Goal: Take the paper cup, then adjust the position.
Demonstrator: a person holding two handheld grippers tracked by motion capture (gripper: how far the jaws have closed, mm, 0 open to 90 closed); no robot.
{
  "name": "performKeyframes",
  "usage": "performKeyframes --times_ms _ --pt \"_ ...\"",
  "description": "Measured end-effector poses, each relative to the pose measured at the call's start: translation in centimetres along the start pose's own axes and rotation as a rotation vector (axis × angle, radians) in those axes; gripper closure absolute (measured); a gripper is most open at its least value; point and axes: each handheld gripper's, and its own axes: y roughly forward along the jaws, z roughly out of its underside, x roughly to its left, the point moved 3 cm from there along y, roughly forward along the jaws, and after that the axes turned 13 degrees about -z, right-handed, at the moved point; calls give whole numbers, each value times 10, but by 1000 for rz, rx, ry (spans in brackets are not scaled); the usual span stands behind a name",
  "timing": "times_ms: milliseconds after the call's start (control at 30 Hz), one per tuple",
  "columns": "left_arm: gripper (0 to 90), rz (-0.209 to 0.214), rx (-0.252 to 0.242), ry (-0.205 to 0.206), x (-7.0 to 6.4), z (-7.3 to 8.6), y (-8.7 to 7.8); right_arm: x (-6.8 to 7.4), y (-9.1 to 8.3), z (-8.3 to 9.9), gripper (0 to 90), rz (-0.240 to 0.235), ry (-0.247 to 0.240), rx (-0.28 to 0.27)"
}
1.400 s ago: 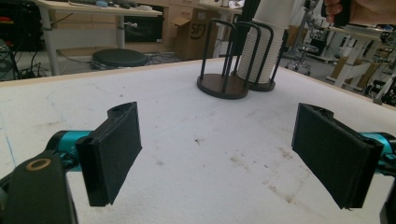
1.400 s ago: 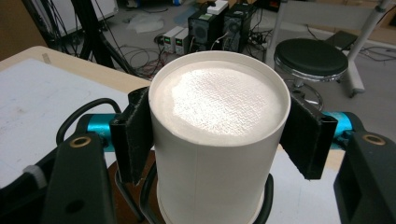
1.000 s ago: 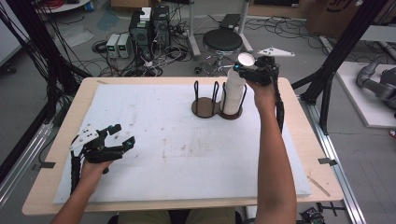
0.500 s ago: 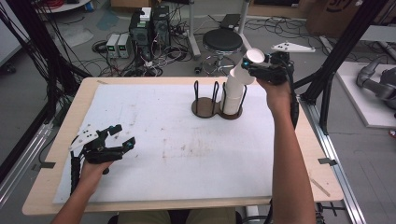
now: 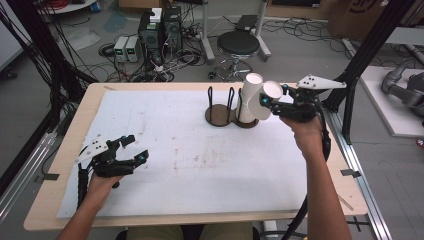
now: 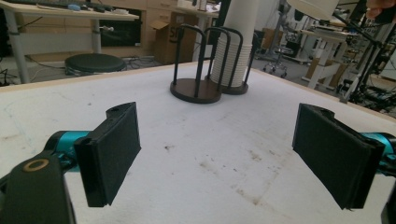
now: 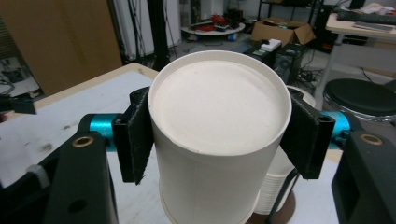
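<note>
Right hand-held gripper (image 5: pixel 274 104) clamps a white paper cup (image 5: pixel 270 95) at upper right of the high view, tilted beside the cup stack (image 5: pixel 248 100) in its holder (image 5: pixel 220 112); left hand-held gripper (image 5: pixel 131 150) rests spread open, empty, lower left on the counter (image 5: pixel 200 170).

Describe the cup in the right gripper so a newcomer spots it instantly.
On the white-covered table, go to the far right where the cup holder carries a tall cup stack. Beside its top, the right gripper clamps one white paper cup, tilted and lifted off the stack.
</note>
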Motion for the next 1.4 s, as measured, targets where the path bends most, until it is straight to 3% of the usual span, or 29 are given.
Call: performKeyframes --times_ms 300,567,767,1067,1100,1400 --pt "150 24 13 12 -9 1 4 26 -4 28 341 -61 -11 -7" --pt "150 40 17 18 -13 3 5 38 10 51 341 -116 -20 25" --pt "150 47 28 27 -16 6 8 46 30 70 341 -176 -28 55" --pt "150 68 39 29 -19 10 11 54 47 83 341 -223 -44 62" --pt "150 69 36 33 -20 9 11 56 52 87 341 -230 -61 100" --pt "152 78 21 46 -23 5 12 62 55 88 340 -262 -75 103"
